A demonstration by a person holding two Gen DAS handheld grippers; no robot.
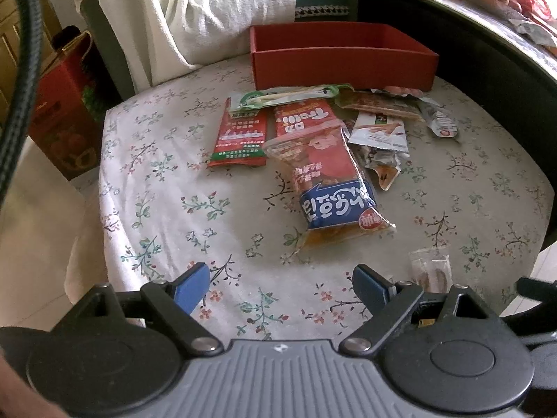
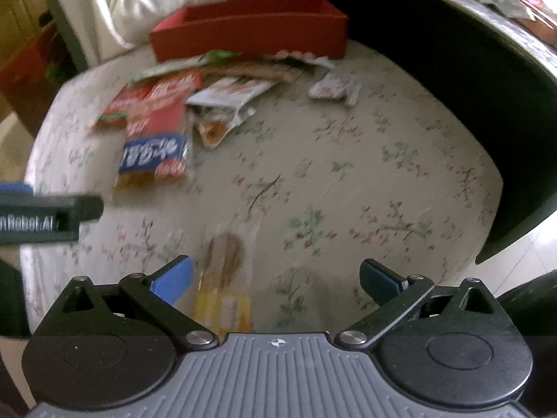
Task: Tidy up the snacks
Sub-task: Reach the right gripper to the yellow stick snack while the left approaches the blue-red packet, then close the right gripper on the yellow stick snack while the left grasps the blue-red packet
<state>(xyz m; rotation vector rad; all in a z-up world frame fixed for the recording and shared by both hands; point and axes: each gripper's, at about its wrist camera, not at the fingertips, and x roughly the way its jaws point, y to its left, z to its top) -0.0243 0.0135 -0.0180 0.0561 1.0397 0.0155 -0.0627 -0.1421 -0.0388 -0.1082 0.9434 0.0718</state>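
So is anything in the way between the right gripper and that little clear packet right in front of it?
Nothing visible. The small clear packet lies flat on the flowered tablecloth, just ahead of the open right gripper, nearer its left finger. The other snacks lie farther away, by the red box.

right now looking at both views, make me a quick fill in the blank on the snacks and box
1. The box behind the snack pile is coloured ____.
2. Both the left claw and the right claw are ____.
3. The cloth under the snacks has a ____ print.
4. The small clear packet lies nearest the ____ claw.

Missing words: red; open; floral; right
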